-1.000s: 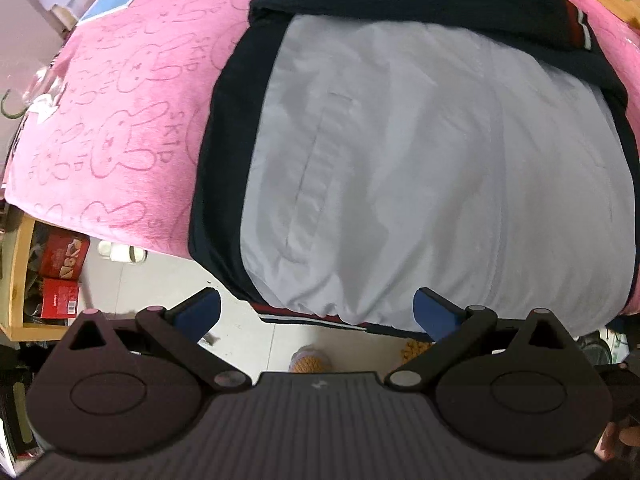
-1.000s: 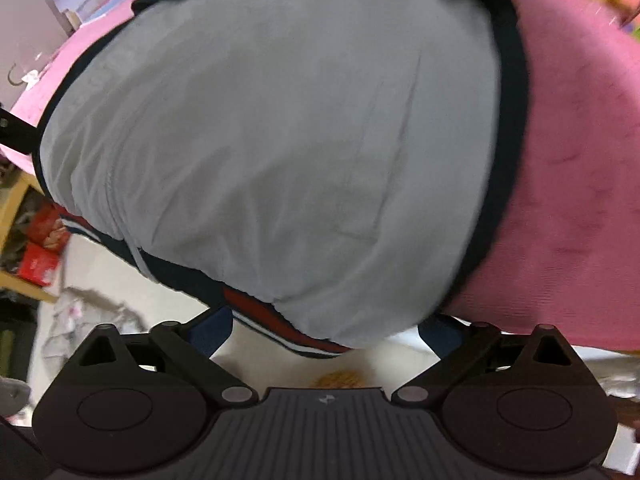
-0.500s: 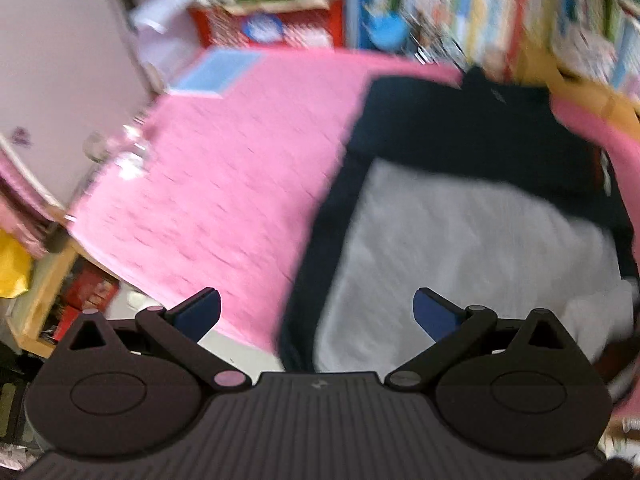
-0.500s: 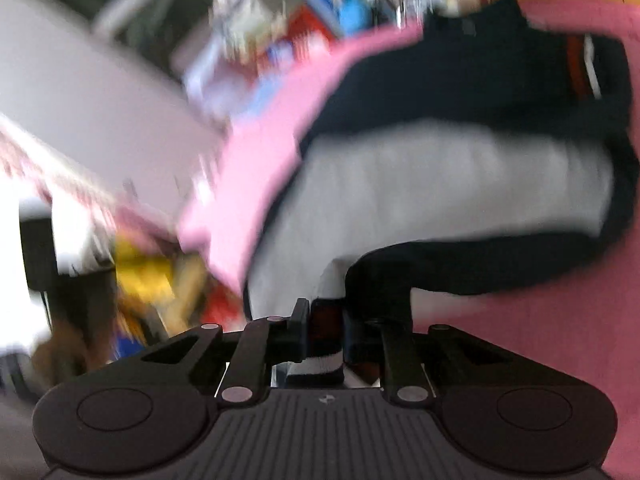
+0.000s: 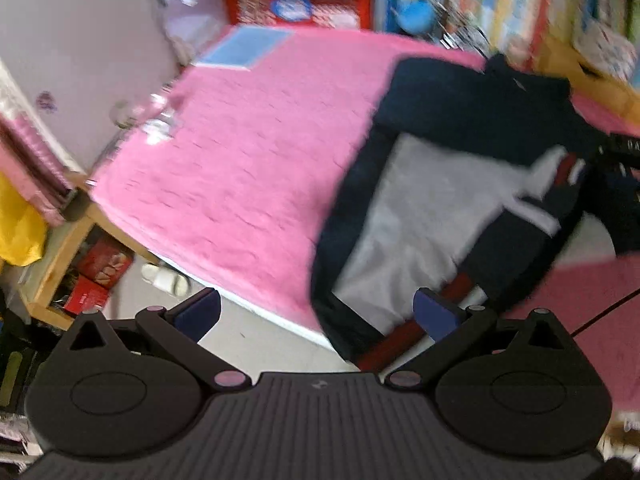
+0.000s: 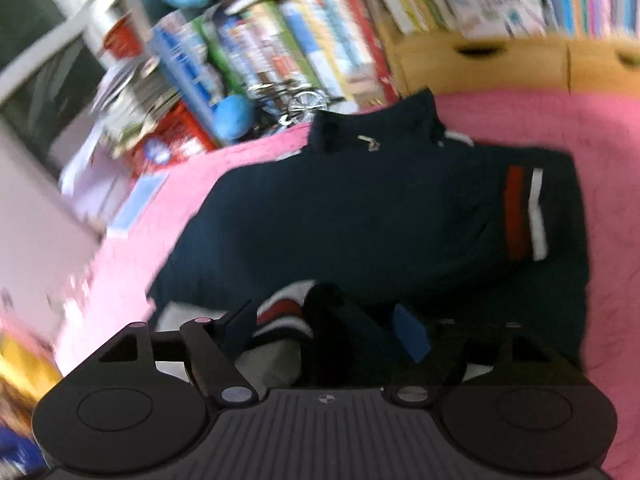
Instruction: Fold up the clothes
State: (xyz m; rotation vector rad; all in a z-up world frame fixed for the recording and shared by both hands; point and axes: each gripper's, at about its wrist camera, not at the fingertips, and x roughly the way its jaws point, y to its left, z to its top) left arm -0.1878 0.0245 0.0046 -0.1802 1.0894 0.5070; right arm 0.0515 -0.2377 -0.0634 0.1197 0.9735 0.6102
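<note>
A navy jacket (image 6: 360, 216) with a grey lining (image 5: 420, 216) and red and white stripes lies on the pink blanket (image 5: 248, 168). In the left wrist view its lower hem is lifted and folded up toward the collar at the right. My left gripper (image 5: 316, 312) is open and empty, at the bed's near edge by the jacket's lower left corner. My right gripper (image 6: 324, 332) has the bunched striped hem (image 6: 280, 316) between its fingers, over the jacket's middle; the jaws stand partly apart.
A bookshelf (image 6: 320, 40) full of books and a wooden headboard (image 6: 520, 60) stand behind the bed. A blue sheet (image 5: 244, 46) lies at the blanket's far left corner. A low wooden shelf (image 5: 60, 256) with red boxes stands on the floor at the left.
The right gripper closed on the jacket's hem and carried it up over the grey lining toward the collar, then its jaws spread. The left gripper pulled back and tilted up.
</note>
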